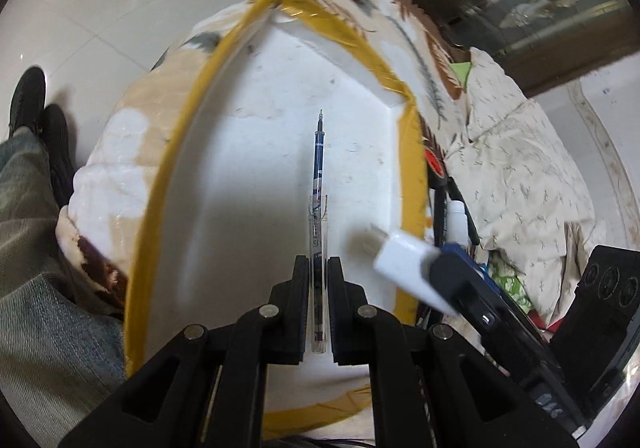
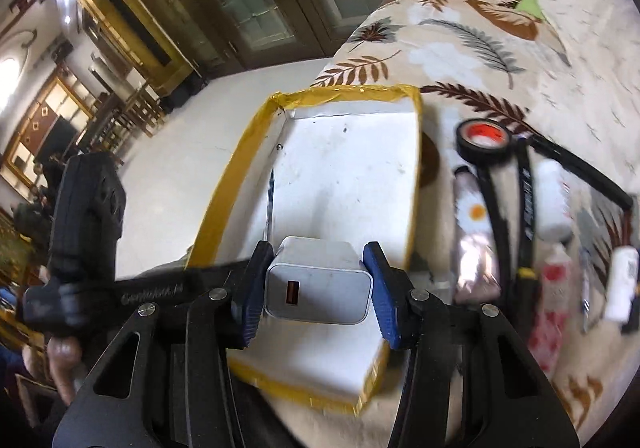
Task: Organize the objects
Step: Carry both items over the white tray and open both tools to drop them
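Note:
A white foam tray with a yellow taped rim [image 1: 188, 151] [image 2: 240, 167] lies on a leaf-patterned blanket. My left gripper [image 1: 319, 268] is shut on a dark blue pen with a clear cap [image 1: 319, 175] and holds it over the tray, tip pointing away. The pen also shows in the right wrist view [image 2: 270, 199]. My right gripper [image 2: 318, 280] is shut on a white USB charger [image 2: 318, 280] above the tray's near end. In the left wrist view the charger [image 1: 404, 264] comes in from the right over the tray's right rim.
Right of the tray on the blanket lie a black tape roll with red core [image 2: 484, 137], black pens [image 2: 496, 215], a white bottle [image 2: 554, 199], a daisy-print tube [image 2: 474, 232], a red-patterned tube [image 2: 554, 288] and a small white bottle [image 2: 622, 284]. White floor [image 1: 100, 7] lies left.

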`<state>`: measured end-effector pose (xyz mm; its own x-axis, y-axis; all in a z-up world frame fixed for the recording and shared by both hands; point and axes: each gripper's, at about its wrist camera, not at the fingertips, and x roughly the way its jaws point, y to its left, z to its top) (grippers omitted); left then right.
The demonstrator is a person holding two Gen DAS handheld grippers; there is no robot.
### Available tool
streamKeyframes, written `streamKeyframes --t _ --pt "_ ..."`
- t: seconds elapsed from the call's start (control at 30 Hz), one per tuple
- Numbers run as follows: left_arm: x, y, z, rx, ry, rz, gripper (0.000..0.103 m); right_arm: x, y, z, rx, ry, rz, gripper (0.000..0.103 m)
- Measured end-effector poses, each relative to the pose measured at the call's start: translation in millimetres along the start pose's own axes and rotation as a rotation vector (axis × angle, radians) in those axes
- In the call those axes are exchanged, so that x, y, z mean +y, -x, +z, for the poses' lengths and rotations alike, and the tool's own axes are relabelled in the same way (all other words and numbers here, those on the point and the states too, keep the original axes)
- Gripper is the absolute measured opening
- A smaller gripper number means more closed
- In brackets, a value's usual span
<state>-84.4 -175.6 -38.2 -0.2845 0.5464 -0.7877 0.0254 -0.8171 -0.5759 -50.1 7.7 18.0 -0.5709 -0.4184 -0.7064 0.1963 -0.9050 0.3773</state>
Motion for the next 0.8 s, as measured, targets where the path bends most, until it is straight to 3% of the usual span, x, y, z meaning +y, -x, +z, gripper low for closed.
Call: streamKeyframes --t 0.2,0.5,0.63,0.8 --pt "9.6 -10.4 3.8 0.033 0.022 0.044 0.007 8.9 -28.3 -12.2 0.052 0.08 -0.071 0.047" --pt "6.7 -15.9 -1.9 0.047 -0.004 0.111 0.007 20.8 -34.8 -40.3 0.112 0.205 -0.161 0.046" --pt "7.0 -15.7 -2.7 0.05 0.0 0.113 0.007 25.2 -47.9 -47.3 0.165 0.246 -0.176 0.046" --pt "6.0 -12.9 -4.4 0.047 -0.011 0.112 0.008 29.5 -46.5 -49.7 0.16 0.263 -0.169 0.046"
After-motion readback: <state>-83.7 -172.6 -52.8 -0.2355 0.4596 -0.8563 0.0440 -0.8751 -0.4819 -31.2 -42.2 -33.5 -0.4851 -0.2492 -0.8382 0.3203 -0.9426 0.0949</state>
